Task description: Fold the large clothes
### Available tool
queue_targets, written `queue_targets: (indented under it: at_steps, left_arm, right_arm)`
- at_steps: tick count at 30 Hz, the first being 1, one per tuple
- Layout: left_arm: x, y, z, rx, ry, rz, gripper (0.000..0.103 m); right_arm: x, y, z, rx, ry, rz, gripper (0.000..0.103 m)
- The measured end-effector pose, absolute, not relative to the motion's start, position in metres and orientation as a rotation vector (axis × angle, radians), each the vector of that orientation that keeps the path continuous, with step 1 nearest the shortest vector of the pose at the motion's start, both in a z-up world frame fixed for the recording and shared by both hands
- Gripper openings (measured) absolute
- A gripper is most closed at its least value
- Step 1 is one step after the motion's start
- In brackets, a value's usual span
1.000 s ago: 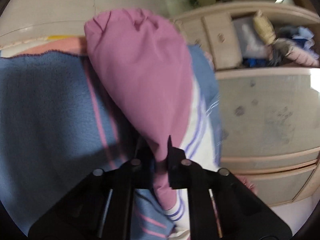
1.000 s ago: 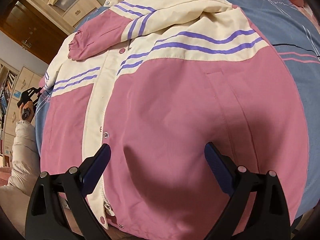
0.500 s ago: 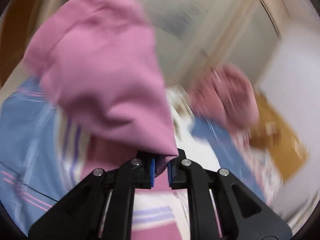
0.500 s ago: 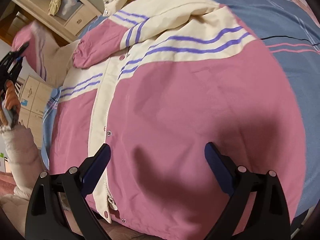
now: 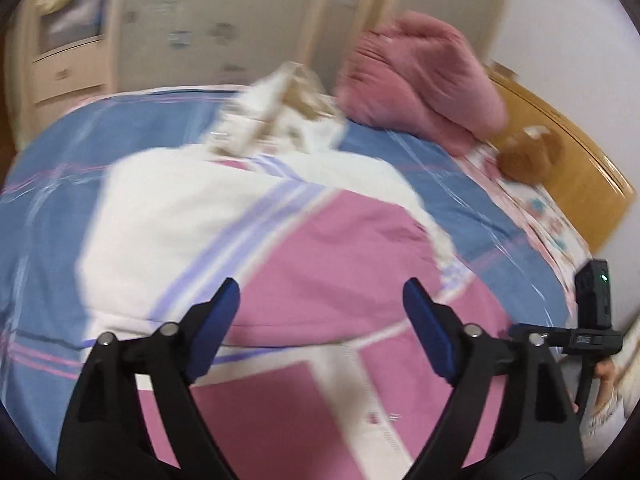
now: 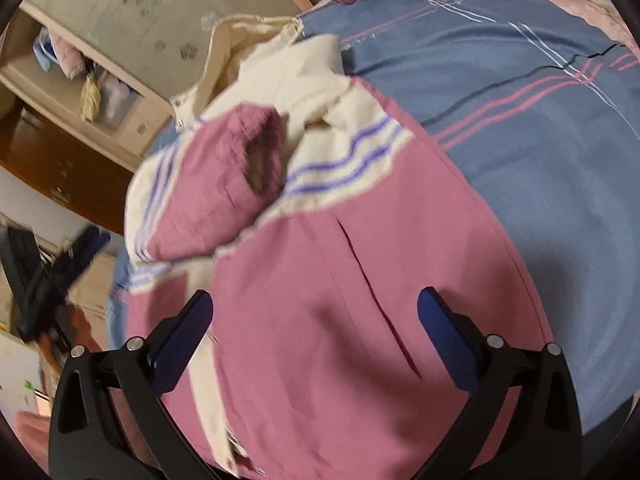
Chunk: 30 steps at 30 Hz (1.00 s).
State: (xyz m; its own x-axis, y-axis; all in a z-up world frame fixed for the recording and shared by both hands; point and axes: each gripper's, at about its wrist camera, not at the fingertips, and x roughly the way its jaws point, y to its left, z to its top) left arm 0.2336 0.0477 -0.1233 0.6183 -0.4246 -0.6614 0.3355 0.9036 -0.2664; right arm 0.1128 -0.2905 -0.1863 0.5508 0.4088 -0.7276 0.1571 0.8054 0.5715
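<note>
Left gripper [image 5: 320, 306] newly spread, sleeve [image 6: 224, 196] released.

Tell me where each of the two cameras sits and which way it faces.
Left wrist view: on the left gripper, fingers apart, looking across the pink-and-cream striped jacket on the blue bedspread toward the fluffy pink cushion and wooden headboard; the right gripper shows at right.
Right wrist view: on the right gripper, fingers apart, above the jacket's pink body, facing the cream wardrobe; the blurred left gripper shows at left.
Shared: jacket, bedspread, cushion.
</note>
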Motion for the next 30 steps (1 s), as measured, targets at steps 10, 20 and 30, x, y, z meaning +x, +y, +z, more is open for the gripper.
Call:
queue_targets:
  at_steps: [10,20,30]
  left_arm:
    - [0.293,0.132,-0.167,-0.328,0.93,-0.142,0.086]
    - [0.305,0.146,-0.203,-0.372,0.984,-0.096,0.086]
    - [0.297,0.199,-0.194,-0.593,1.036,-0.067,0.087]
  right_arm:
    - [0.214,-0.228,-0.184,0.458,0.973,0.199,0.102]
    - [0.239,-0.183,-0.211,0.339,1.09,0.236,0.092]
    - [0.24,-0.192,-0.2,0.315,1.046,0.239,0.067]
